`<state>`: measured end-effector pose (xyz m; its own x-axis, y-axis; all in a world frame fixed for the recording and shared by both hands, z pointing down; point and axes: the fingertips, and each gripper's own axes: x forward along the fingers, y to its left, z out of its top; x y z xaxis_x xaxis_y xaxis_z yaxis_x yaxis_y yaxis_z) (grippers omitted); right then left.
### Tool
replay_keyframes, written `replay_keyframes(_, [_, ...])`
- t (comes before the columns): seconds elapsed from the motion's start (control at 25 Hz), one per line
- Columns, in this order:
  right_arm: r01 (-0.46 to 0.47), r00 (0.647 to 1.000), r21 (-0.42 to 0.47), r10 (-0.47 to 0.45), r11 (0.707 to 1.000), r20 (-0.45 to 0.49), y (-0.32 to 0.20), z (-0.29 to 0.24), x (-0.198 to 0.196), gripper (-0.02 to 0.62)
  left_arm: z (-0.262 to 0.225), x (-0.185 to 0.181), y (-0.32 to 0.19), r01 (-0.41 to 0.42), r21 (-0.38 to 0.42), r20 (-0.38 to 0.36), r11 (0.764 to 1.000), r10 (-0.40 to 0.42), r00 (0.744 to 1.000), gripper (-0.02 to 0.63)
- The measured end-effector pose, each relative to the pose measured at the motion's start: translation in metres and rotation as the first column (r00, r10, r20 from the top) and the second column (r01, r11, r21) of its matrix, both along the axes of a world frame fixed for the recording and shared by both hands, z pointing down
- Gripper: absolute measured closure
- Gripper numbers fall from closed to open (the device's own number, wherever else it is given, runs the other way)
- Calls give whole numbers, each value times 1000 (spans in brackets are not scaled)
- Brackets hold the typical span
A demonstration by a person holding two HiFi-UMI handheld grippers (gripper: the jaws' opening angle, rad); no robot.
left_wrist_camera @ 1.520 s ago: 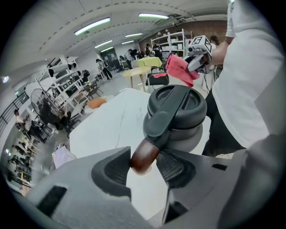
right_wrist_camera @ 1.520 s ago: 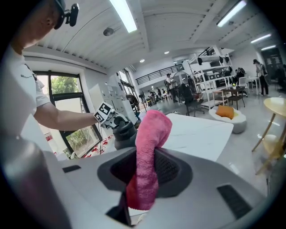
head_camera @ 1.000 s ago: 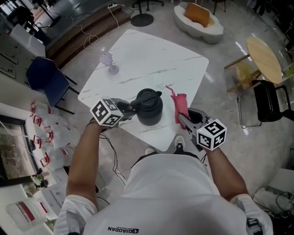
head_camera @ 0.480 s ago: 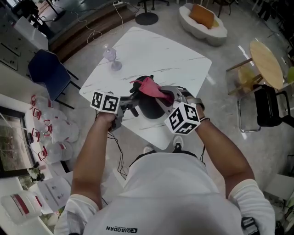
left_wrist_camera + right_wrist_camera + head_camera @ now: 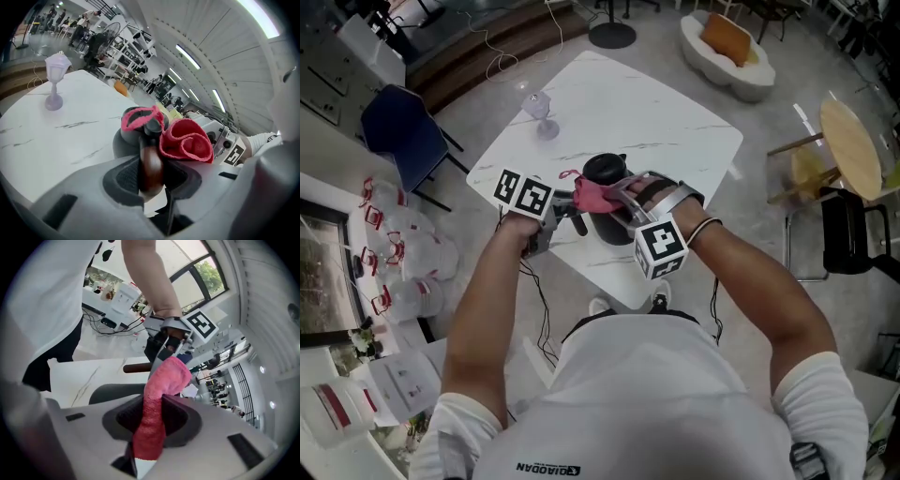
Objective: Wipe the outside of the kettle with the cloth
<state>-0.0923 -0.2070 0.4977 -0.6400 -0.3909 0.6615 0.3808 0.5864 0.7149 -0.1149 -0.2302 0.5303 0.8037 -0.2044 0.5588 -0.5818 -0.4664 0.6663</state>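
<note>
A dark grey kettle (image 5: 617, 208) stands near the front edge of the white marble table (image 5: 666, 117). My left gripper (image 5: 572, 208) is shut on its brown wooden handle (image 5: 150, 161), which sticks out to the left. The pink cloth (image 5: 596, 194) is pinched in my right gripper (image 5: 615, 192) and lies bunched against the kettle's upper side, by the lid and the handle's root. In the right gripper view the cloth (image 5: 157, 404) rises from between the jaws, with the kettle's body (image 5: 112, 392) behind it. The kettle's front is hidden by my right hand.
A clear stemmed glass (image 5: 542, 111) stands on the table's far left part. A blue chair (image 5: 398, 141) is at the left, a round wooden table (image 5: 851, 141) and a black chair (image 5: 858, 225) at the right. Cables hang under the table's front edge.
My right gripper has swung left with the cloth, from the kettle's right side to its top near the handle, rolling over on the way. The left gripper rolled while still holding the handle.
</note>
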Motion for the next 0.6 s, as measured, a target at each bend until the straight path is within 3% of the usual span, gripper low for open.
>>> replay_keyframes(0.36, [176,981,62,-171,982,-89,18,19,6,489,2,-11,-3,18,-18,-29,1000,-18,999,502])
replay_keyframes(0.6, [272,948,70,-255,960,-189,39,51,21,489,4,-17,-3,52,-36,-42,998,-53,998,502])
